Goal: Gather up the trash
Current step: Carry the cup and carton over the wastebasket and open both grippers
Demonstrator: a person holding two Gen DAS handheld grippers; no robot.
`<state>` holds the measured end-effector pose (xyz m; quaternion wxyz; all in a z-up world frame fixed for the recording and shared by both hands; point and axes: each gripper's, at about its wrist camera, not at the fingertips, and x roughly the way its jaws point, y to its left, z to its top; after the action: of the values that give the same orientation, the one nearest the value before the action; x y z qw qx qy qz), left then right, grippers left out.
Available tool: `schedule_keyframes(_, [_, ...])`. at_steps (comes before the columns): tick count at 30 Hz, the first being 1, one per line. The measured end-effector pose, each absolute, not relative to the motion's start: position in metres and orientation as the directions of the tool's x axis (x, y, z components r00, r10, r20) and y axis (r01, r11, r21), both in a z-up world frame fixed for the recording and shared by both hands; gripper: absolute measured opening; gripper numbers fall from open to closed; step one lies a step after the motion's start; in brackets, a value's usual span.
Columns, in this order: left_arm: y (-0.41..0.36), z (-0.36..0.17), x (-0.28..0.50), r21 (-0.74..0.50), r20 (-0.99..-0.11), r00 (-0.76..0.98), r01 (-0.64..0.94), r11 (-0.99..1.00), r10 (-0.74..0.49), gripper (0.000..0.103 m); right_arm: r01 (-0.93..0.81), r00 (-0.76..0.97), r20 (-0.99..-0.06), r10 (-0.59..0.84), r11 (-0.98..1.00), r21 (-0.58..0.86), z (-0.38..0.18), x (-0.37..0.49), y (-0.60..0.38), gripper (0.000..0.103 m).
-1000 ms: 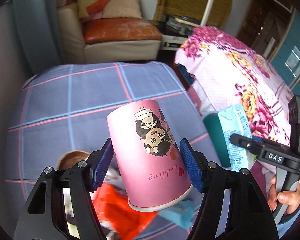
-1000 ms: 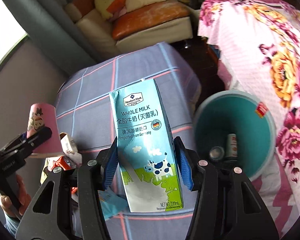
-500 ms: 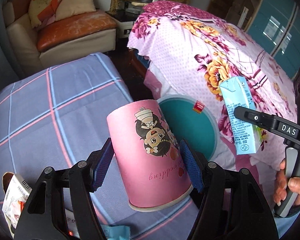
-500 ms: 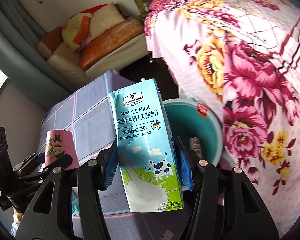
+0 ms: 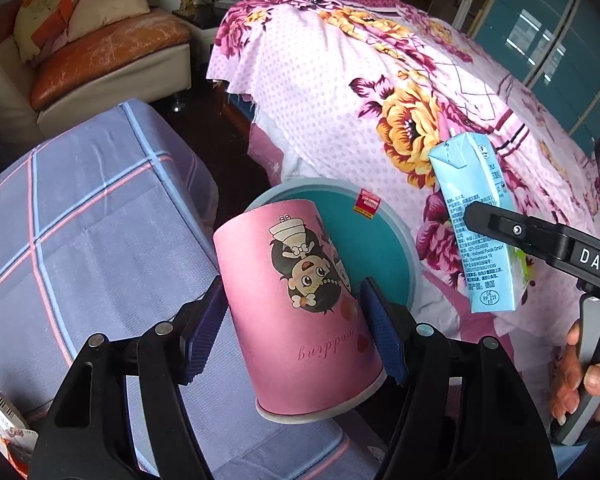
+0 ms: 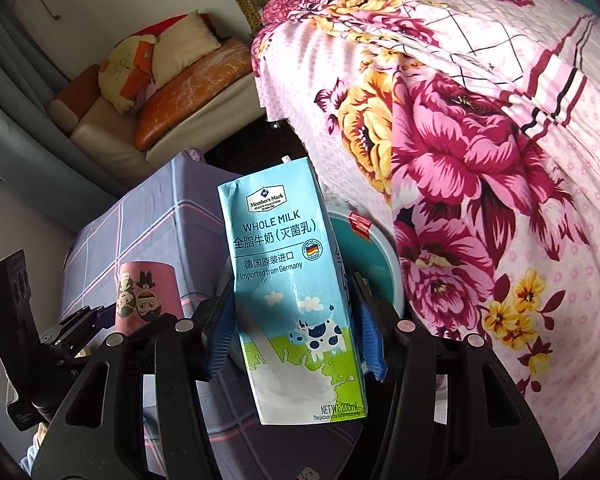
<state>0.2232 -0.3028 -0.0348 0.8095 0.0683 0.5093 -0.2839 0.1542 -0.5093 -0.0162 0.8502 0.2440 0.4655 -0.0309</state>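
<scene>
Two tools are loaded: left tool (image 5: 296, 316) pinches the pink cup (image 5: 300, 304), right tool (image 6: 296, 320) pinches the milk carton (image 6: 292, 292), both seemingly above the teal bin (image 5: 400, 240) wedged between checked table (image 5: 80, 220) and floral bed (image 5: 380, 92).

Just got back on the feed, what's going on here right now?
It's trash collection, mid-carry. The left claw is shut on a pink paper cup, held upside down. The right claw is shut on a blue whole milk carton. Both are held up near the teal bin that stands between the plaid-covered table and the floral bed. Neither item has been dropped in yet.
</scene>
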Motion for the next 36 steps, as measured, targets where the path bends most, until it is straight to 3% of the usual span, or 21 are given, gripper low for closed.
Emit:
schedule_keyframes(9, [-0.32,-0.045,0.228,-0.193,-0.864,0.297,0.55,0.812,-0.407,0.073,0.291,0.553,-0.818,0.161,0.882,0.371,-0.02,0.161,-0.514,0.051])
schedule_keyframes(13, [-0.321,-0.043,0.227,-0.182,-0.862,0.31,0.55,0.815,-0.401,0.085,0.291,0.547,-0.821,0.161,0.884,0.367,-0.022,0.164,-0.513,0.051])
schedule_keyframes(33, [-0.261,-0.033,0.222,-0.233,-0.848,0.334,0.462,0.855,-0.412,0.09,0.262,0.508,-0.843,0.178,0.9,0.348,-0.027,0.181,-0.486,0.052])
schedule_keyframes(34, [-0.259,-0.033,0.222,-0.236,-0.847,0.333,0.462,0.855,-0.413,0.09,0.263,0.504,-0.844,0.182,0.899,0.35,-0.027,0.181,-0.485,0.053])
schedule_keyframes(36, [-0.255,-0.032,0.221,-0.239,-0.847,0.333,0.459,0.856,-0.415,0.09,0.267,0.5,-0.846,0.186,0.896,0.355,-0.027,0.182,-0.483,0.065])
